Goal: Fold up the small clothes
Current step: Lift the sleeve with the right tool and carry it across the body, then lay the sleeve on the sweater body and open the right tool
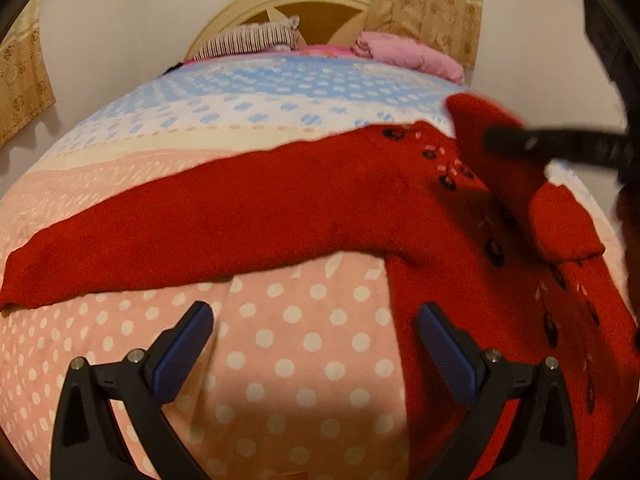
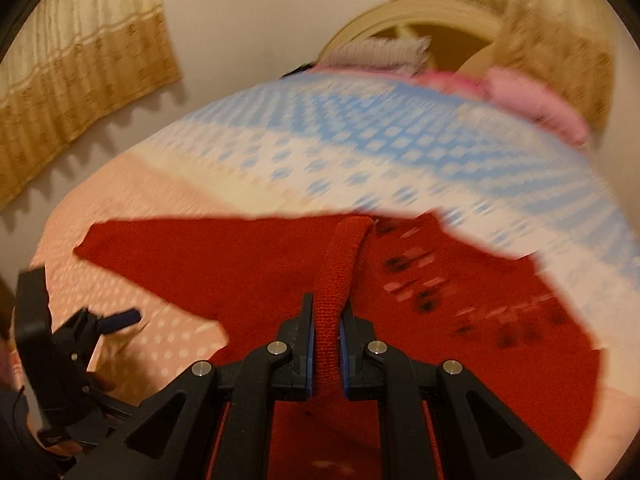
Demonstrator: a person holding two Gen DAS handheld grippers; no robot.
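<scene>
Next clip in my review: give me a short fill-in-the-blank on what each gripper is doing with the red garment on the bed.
1. The right gripper is shut on a sleeve of the ____ sweater.
2. The left gripper hangs over the dotted bedspread with its jaws ____.
3. The other sleeve lies flat, stretched toward the ____ of the left wrist view.
4. By the headboard lies a folded ____ blanket.

Missing words: red; open; left; pink
</scene>
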